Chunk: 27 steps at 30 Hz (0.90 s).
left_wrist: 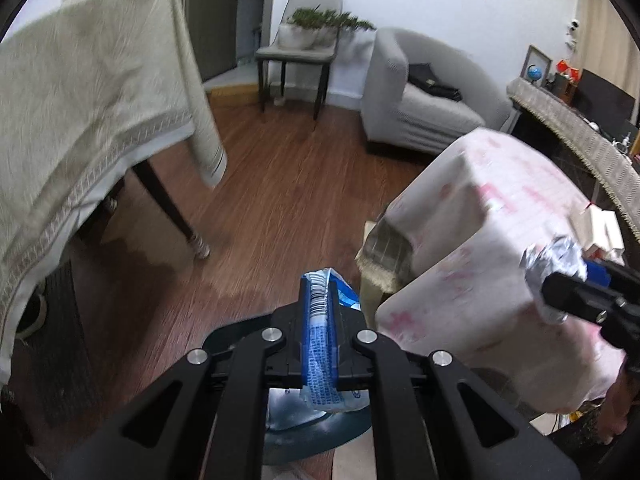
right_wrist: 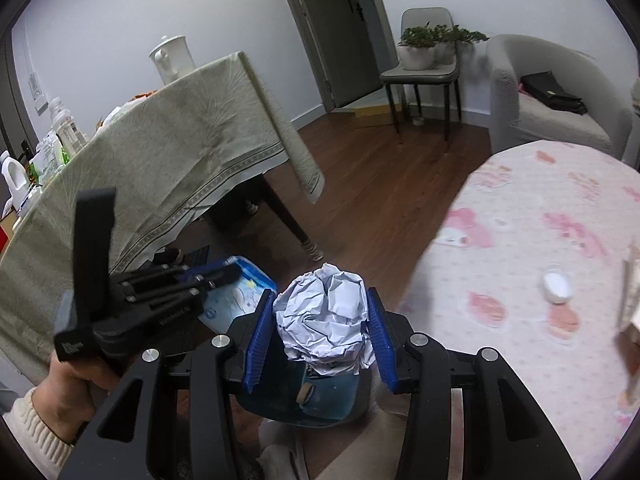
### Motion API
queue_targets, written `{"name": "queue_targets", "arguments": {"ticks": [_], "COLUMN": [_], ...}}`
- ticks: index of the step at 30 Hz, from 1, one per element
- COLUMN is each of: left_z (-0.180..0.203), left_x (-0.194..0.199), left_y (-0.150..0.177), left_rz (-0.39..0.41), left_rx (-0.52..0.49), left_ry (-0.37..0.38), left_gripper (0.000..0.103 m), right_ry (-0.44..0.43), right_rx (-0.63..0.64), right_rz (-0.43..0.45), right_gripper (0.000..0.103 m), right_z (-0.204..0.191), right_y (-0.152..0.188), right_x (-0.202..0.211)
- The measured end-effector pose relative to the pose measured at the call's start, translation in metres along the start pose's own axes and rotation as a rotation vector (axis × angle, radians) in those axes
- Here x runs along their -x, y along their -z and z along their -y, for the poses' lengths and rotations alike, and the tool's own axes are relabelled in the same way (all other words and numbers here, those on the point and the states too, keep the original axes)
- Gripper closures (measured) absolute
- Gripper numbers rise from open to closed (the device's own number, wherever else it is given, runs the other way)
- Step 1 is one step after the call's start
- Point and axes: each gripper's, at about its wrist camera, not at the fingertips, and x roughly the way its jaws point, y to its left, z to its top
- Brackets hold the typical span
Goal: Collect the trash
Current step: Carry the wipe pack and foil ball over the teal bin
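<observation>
My left gripper is shut on a flat blue and white wrapper; it also shows in the right wrist view, held by the left gripper. My right gripper is shut on a crumpled white paper ball, which also shows at the right of the left wrist view. Both grippers hover above a dark teal bin, seen below the fingers in the left wrist view. A small white cap-like item lies on the pink cloth.
A table with a beige cloth stands left, with bottles and a white jug on it. A low table with a pink patterned cloth is right. Beyond lie wooden floor, a grey chair with plants and a grey armchair.
</observation>
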Motion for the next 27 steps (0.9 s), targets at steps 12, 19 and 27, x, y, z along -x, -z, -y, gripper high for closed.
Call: {"name": "queue_targets", "arguments": {"ticks": [12,19,27], "left_z": [-0.032,-0.037,-0.046], "left_x": [-0.052,-0.069,-0.049], "left_y": [0.046,0.063,0.061], "left_rz": [-0.195,-0.267,-0.217], "left_rx": [0.048,0.019,-0.002], "left_ry": [-0.028,-0.033,-0.073], "left_gripper": [0.094,0.057,0.044], "right_ry": [-0.008,0.003,0.008], "right_rx": [-0.015,-0.021,-0.014], "right_rz": [-0.07,-0.113,-0.18], "right_gripper": [0.057,0.057,0.057], "right_z": [-0.016,-0.015,-0.024], "right_y": [0.004,0.01,0.018], "right_x": [-0.048,-0.066,-0.098]}}
